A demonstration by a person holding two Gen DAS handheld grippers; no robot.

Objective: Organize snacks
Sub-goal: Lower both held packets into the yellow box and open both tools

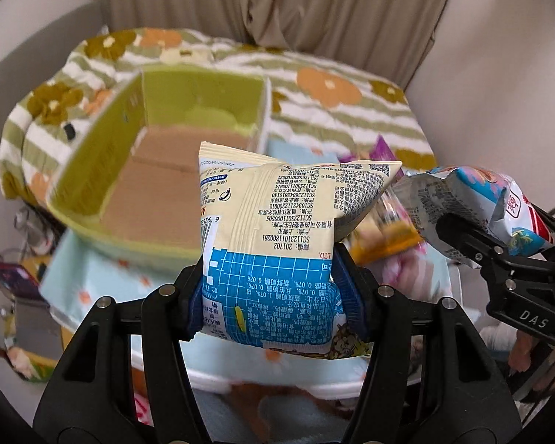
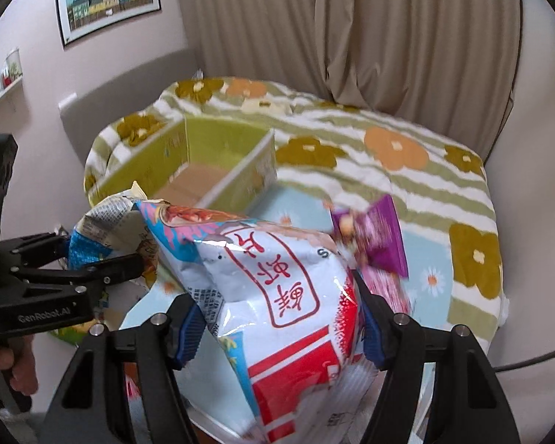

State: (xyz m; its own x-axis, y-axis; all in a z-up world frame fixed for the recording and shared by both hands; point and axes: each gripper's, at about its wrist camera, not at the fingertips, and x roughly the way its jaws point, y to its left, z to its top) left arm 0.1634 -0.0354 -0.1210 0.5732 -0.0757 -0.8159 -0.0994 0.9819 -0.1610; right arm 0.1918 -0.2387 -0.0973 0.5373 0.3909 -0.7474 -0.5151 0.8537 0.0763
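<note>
My left gripper [image 1: 273, 296] is shut on a cream and blue snack bag [image 1: 277, 229], held up in the air in front of an open green cardboard box [image 1: 103, 155]. My right gripper [image 2: 281, 329] is shut on a white, red and blue snack bag [image 2: 277, 288]. In the left wrist view that bag [image 1: 481, 203] and the right gripper [image 1: 473, 248] show at the right. In the right wrist view the left gripper [image 2: 92, 259] shows at the left with its bag [image 2: 81, 251]. The box [image 2: 218, 140] lies beyond, with nothing visible on its brown floor.
A purple snack bag [image 2: 377, 236] lies on the light blue flowered cloth [image 2: 433, 259] to the right of the box. More packets [image 1: 384, 236] lie on the cloth behind my left bag. A green striped flowered blanket [image 2: 388, 140] and curtains are behind.
</note>
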